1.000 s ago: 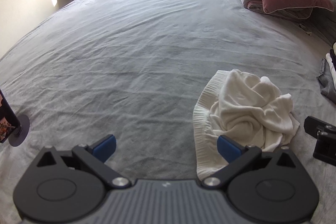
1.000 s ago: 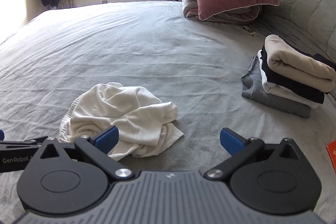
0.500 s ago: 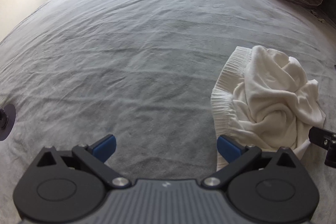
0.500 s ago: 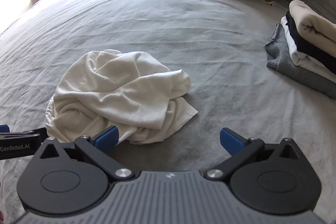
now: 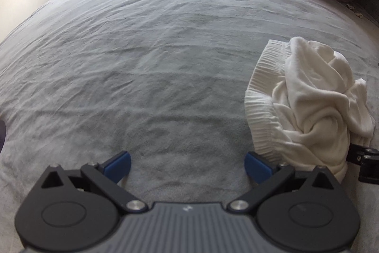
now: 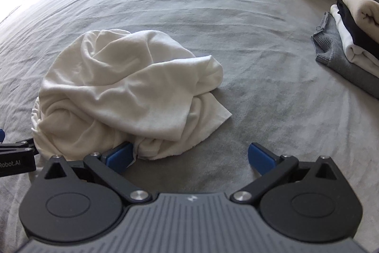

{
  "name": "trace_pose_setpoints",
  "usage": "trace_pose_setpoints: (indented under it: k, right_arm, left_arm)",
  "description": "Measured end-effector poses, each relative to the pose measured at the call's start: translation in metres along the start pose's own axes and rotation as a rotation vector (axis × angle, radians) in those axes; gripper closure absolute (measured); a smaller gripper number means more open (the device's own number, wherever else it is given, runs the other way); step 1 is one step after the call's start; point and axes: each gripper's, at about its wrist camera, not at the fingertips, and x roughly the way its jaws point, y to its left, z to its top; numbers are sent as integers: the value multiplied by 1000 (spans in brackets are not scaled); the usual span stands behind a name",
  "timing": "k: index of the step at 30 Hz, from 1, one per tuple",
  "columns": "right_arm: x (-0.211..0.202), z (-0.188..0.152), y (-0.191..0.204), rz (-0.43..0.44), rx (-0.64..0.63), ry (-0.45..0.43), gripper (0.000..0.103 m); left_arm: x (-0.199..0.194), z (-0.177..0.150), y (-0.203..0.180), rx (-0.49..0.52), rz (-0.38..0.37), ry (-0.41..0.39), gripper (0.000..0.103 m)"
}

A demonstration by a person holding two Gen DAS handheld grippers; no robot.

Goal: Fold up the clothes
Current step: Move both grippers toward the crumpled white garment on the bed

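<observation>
Right wrist, white garment (image 6: 123, 91) crumpled, unfolded

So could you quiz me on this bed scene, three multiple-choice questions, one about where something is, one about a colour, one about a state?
1. Where is the stack of folded clothes relative to the crumpled garment in the right wrist view?
A. to its right
B. on top of it
C. to its left

2. What colour is the crumpled garment?
A. red
B. white
C. black

3. How does the right gripper stand?
A. shut on the garment
B. shut on nothing
C. open

Answers:
1 A, the stack sits at the right edge on the grey bedcover.
2 B, the cloth is white all over.
3 C, its blue fingertips stand wide apart, as do those of the left gripper.
</observation>
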Motion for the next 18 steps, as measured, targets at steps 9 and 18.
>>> trace_pose_setpoints:
  k: [9, 18]
  right_arm:
    - [-13, 8, -15, 67, 35, 0, 0]
    - [-25, 12, -17, 201, 113, -15, 23]
  left_arm:
    - [-5, 4, 9, -56, -130, -33, 0]
    - [-15, 16, 22, -169, -353, -65, 6]
